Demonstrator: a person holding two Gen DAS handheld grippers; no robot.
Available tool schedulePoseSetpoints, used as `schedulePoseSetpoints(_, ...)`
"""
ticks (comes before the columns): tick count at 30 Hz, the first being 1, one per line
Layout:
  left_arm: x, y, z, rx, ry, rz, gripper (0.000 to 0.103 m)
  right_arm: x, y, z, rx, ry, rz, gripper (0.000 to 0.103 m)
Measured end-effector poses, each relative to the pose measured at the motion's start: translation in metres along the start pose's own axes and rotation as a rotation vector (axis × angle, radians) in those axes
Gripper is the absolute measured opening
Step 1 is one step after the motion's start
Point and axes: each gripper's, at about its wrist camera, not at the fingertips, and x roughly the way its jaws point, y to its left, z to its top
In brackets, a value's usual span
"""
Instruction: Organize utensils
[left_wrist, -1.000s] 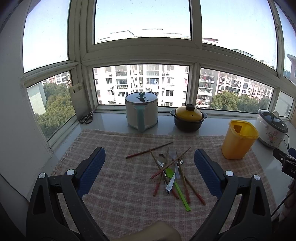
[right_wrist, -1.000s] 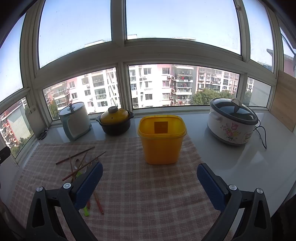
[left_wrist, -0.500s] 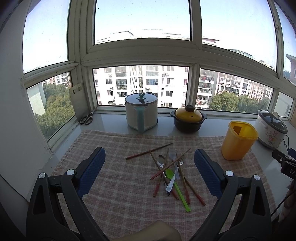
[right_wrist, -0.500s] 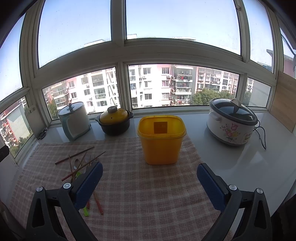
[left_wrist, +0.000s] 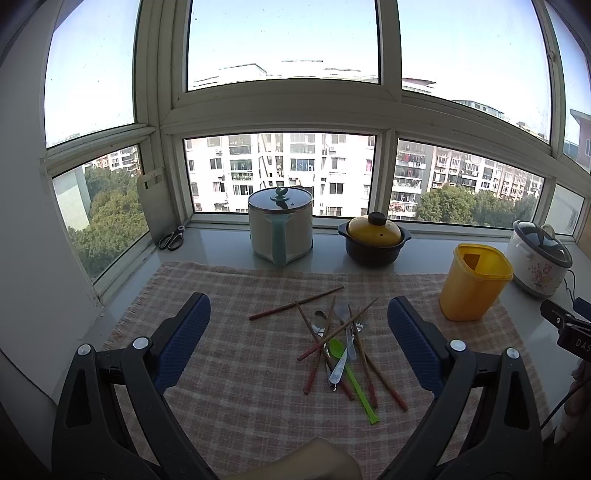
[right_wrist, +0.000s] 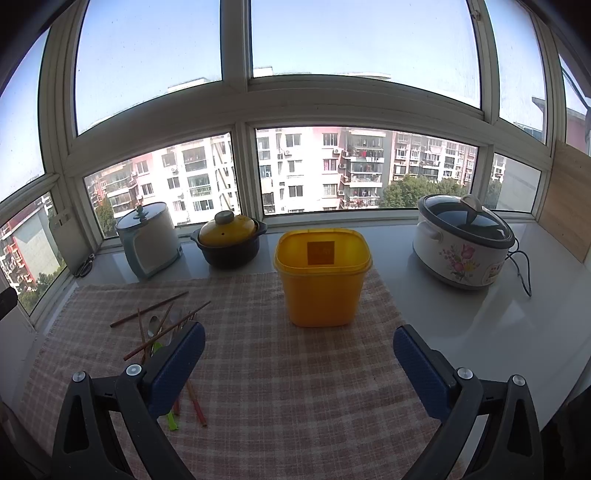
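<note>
Left gripper (left_wrist: 298, 332) and right gripper (right_wrist: 298, 354) hovering wide-jawed, tangled chopsticks and spoons (left_wrist: 338, 341) lying mid-cloth, yellow plastic bin (right_wrist: 322, 277) standing near checked cloth's (right_wrist: 280, 406) far edge.

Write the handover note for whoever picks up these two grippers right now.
Left gripper: open, empty, above the checked cloth, facing the utensil pile.
Right gripper: open, empty, facing the yellow container.
Pile: chopsticks, metal spoons, a fork and a green spoon, crossed loosely on the cloth; one chopstick lies apart.
Done: nothing sorted.
Left: everything, presumably into the container.
</note>
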Motion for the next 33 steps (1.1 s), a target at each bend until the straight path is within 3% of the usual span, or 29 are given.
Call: schedulePoseSetpoints(33,0.0007,-0.0007,-0.0075,0.001,0.012,-0.001,0.099,0.0068,0.0033,-0.0013,0.003,0.024,0.008,0.103)
